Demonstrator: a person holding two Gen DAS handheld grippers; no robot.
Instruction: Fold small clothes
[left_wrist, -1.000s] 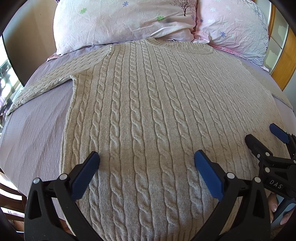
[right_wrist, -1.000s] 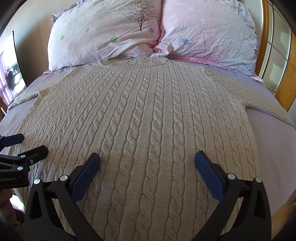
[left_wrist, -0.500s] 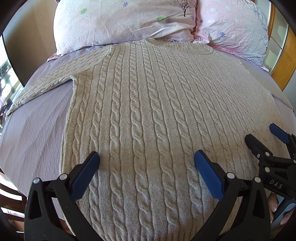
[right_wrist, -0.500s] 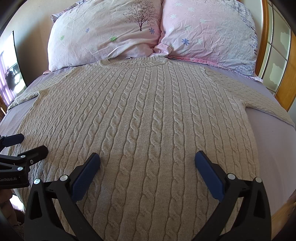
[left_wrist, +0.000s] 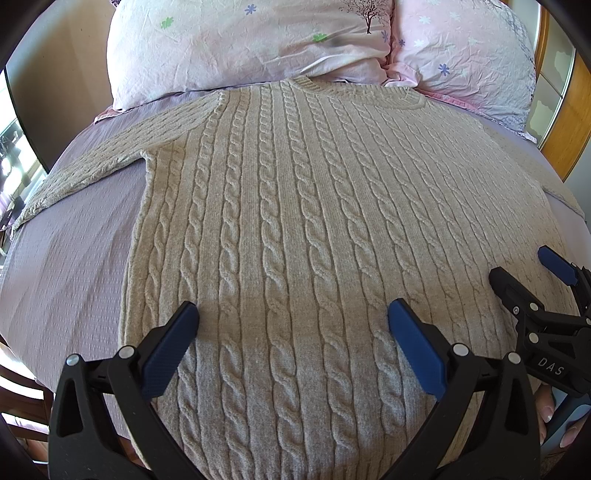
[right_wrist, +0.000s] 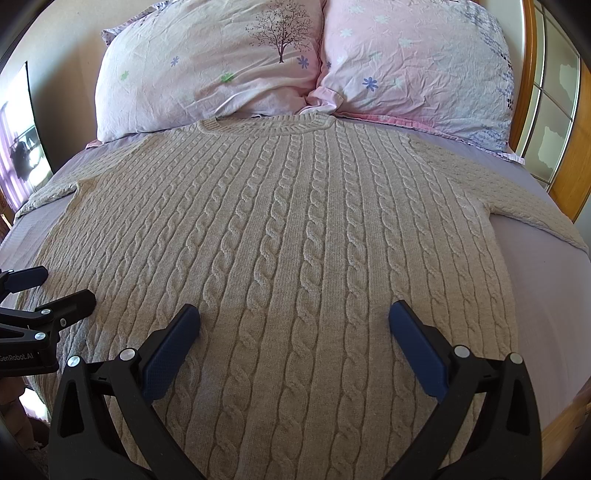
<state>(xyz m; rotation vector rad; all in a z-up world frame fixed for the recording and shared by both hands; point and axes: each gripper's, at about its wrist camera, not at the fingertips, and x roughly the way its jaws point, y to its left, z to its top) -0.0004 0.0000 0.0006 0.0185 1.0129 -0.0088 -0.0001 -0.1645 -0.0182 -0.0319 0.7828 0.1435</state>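
A beige cable-knit sweater lies flat, front up, on the bed, collar toward the pillows, both sleeves spread out to the sides. It also fills the right wrist view. My left gripper is open and empty, hovering over the sweater's lower left part. My right gripper is open and empty over the lower right part. The right gripper shows at the right edge of the left wrist view; the left gripper shows at the left edge of the right wrist view.
A lilac bed sheet covers the bed. Two pink floral pillows lie at the head. A wooden headboard frame stands on the right. A dark wall panel is at the left.
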